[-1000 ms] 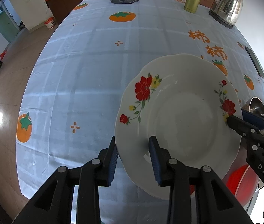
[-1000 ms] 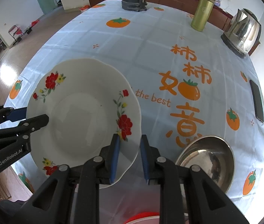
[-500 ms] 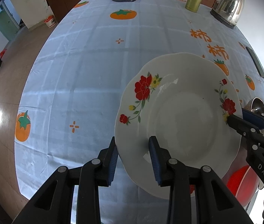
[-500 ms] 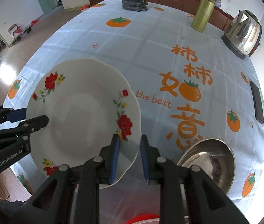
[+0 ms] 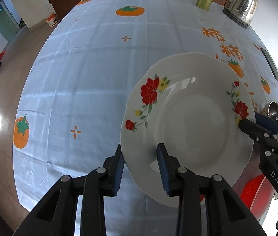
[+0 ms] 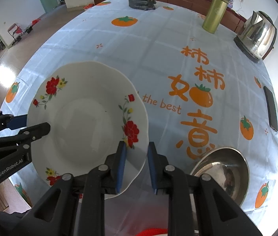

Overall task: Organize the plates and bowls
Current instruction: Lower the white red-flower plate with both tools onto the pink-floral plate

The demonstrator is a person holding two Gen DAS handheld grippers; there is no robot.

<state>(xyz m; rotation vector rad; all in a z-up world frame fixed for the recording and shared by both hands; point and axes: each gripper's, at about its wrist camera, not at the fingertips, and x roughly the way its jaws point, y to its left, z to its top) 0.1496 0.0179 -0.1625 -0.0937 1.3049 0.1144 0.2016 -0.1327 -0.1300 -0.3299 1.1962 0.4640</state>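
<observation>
Plate [image 5: 190,122] with red flowers hangs above the tablecloth [image 5: 91,74], its rim pinched on opposite sides by the left gripper [image 5: 139,169] and right gripper [image 6: 136,167], so sorting looks barely begun, the steel bowl [image 6: 222,172] and a red dish [image 5: 255,191] unstacked nearby.

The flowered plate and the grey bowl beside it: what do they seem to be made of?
Flowered plate: probably glazed ceramic; glossy white surface with window glints, printed red flowers and a scalloped rim. Grey bowl: likely polished stainless steel; its inside mirrors the room.
</observation>
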